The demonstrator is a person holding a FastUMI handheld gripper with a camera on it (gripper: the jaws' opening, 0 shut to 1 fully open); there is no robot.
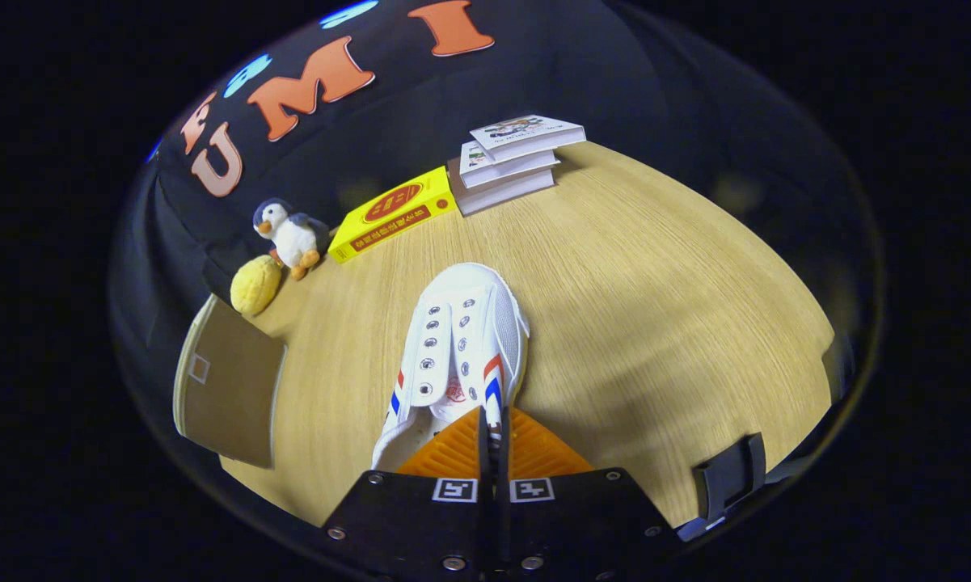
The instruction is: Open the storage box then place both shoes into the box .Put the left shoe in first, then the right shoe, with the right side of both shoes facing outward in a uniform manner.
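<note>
- Gripper (493, 432): its two orange fingers (453, 453) stand pressed almost together, pinching the right side wall of the white shoe (461, 339) near the heel opening; the grasp is clenched on that wall.
- White shoe: it points away from the fingers, toe toward the far end of the wooden table (655, 307), its laceless eyelets and its red and blue side stripes uppermost. Whether the sole rests on the table or is lifted just clear cannot be told.
- Which shoe of the pair this is cannot be settled from this angle.
- Brown panel (230, 388): a flat cardboard-coloured flap beside the fingers on the left, plausibly the opened lid of the storage box; the box body itself is not identifiable.
- Progress, as a judgement: if the flap is the lid, opening is done and a shoe is in hand, so the task stands at the first or second placement. Carrying, turning the right side outward and releasing remain.
- Bystander objects beyond the shoe: a yellow book (392, 214), a stack of white books (513, 158), a plush penguin (289, 234) and a yellow plush ball (255, 284), all well apart from the fingers.
</note>
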